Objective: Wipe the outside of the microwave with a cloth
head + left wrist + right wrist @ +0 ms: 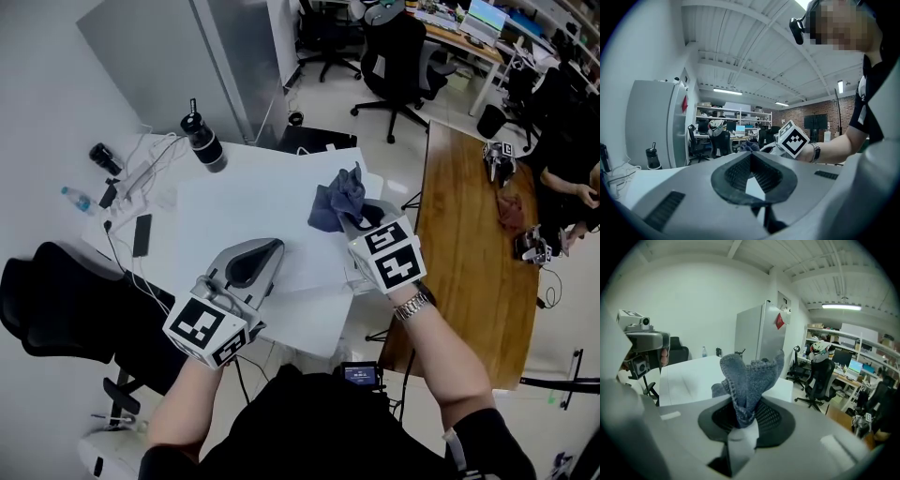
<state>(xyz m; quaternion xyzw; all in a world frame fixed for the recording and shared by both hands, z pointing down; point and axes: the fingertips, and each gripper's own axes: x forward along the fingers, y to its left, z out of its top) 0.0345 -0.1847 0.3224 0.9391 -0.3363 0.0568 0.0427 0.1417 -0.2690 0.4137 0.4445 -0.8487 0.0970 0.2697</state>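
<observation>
1. Head view: left hand-held gripper over the near-left part of the white tabletop, pointing toward its far side.
2. Left gripper view: left hand-held gripper with jaws fully together, nothing gripped, pads meeting at the tips.
3. Head view: right hand-held gripper over the tabletop's right side, angled downward, with a wristwatch on the arm behind it.
4. Right gripper view: right hand-held gripper partly closed and clamped on the cloth, pads pressing on its lower fold.
5. Cloth: grey-blue, bunched, sticking up out of the right jaws, above the tabletop's right half; contact with the surface impossible to tell.
6. Black flask: upright near the tabletop's far-left corner.
7. Phone: dark, flat at the tabletop's left edge, white cables beside it.
8. Water bottle: small, clear, lying just off the tabletop's left side.
9. Wooden table: long, right of the tabletop, apart from it.
10. Office chair: black, on the floor beyond the tabletop's far side.
</observation>
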